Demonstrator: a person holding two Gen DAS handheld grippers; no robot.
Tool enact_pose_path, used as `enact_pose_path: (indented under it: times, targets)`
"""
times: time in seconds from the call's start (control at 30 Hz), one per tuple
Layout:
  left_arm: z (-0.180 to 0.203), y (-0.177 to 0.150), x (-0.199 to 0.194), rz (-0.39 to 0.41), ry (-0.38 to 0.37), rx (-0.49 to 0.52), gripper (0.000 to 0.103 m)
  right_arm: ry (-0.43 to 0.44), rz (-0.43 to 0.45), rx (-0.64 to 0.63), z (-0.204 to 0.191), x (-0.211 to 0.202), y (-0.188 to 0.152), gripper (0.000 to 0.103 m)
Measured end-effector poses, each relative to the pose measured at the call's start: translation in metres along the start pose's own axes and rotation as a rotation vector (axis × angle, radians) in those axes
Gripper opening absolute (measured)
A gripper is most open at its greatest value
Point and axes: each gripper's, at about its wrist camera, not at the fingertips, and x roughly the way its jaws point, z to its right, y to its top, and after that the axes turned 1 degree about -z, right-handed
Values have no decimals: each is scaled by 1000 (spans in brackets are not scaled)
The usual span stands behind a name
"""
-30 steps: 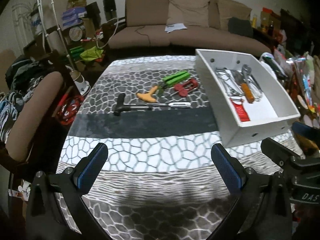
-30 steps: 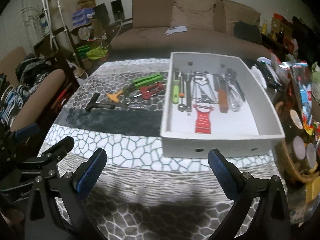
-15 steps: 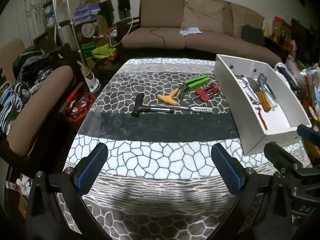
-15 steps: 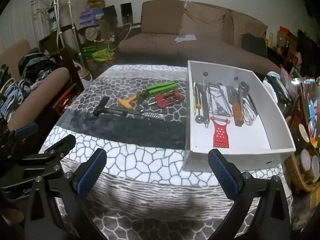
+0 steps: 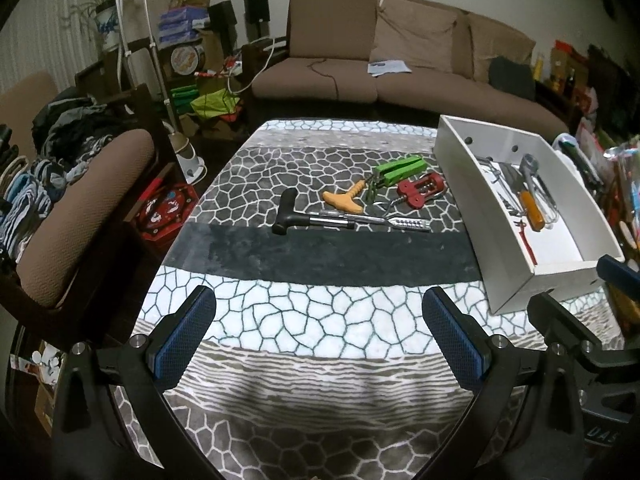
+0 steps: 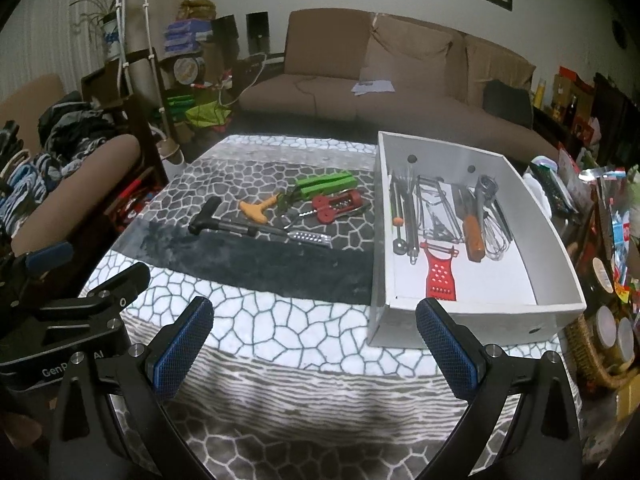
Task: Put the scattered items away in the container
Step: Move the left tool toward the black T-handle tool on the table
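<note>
Left gripper (image 5: 318, 338): jaws spread wide, nothing between the blue pads (image 5: 182, 336); it hangs above the near end of the patterned table cover (image 5: 320, 304). Right gripper (image 6: 314, 344): likewise spread and empty, held just in front of the near wall of the white box (image 6: 472, 326). Neither tool touches any item.

Outward from the grippers, a loose cluster remains on the cover, to the left of the box and well short of it. It comprises a black-handled tool (image 6: 218, 224) with a long metal shaft, a small metal grater (image 6: 310, 237) at the shaft's far end, an orange T-handle (image 6: 258, 208), a green clip-like tool (image 6: 324, 184) and a red corkscrew (image 6: 336, 204). Several overlap; exact contacts cannot be resolved.

Inside the box: a red grater (image 6: 440, 274), a wooden-handled utensil (image 6: 472, 236), a whisk (image 6: 496, 232), a scoop (image 6: 400, 244) and thin metal pieces, lying side by side.

Assessment: the task appears partly complete. Roughly five items remain outside the box, and no pick is under way.
</note>
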Motion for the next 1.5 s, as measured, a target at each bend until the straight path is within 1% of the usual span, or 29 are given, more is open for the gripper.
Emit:
enact_pose_path:
  times: [0.4, 0.67, 0.73, 0.8, 0.93, 1.03, 1.07, 1.17, 1.27, 1.37, 1.4, 1.43, 1.47, 1.5]
  targets:
    - [-5, 1, 0, 8, 15, -4, 103, 9, 7, 4, -4, 2, 2, 103]
    - [-19, 2, 19, -6, 15, -25, 103, 22, -3, -4, -16, 22, 6, 103]
    - [-24, 3, 28, -16, 9, -33, 103, 32, -9, -2, -19, 30, 8, 103]
    - [-32, 4, 39, -27, 1, -40, 103, 73, -17, 11, -19, 40, 10, 103]
    - [-59, 10, 67, -56, -55, -75, 103, 124, -19, 29, -15, 59, 12, 103]
    - [-81, 16, 91, -73, -62, -96, 103, 180, -34, 69, -10, 79, 15, 103]
    - [-88, 18, 99, -78, -53, -104, 103, 200, -41, 86, -8, 88, 16, 103]
    - [-102, 23, 120, -84, -56, -123, 103, 227, -49, 104, -8, 106, 20, 103]
    - [-107, 28, 144, -100, -51, -121, 103, 243, -59, 84, -12, 127, 22, 103]
    - [-106, 33, 169, -118, -72, -120, 103, 261, -67, 62, -15, 145, 22, 101]
    - [-104, 36, 177, -121, -84, -118, 103, 275, -70, 51, -18, 154, 23, 97]
    - [-102, 38, 185, -124, -92, -116, 103, 282, -75, 45, -19, 160, 24, 90]
    - [-100, 40, 190, -126, -95, -116, 103, 287, -79, 41, -20, 167, 25, 86]
    - [-98, 42, 198, -127, -99, -118, 103, 294, -86, 37, -21, 174, 26, 77]
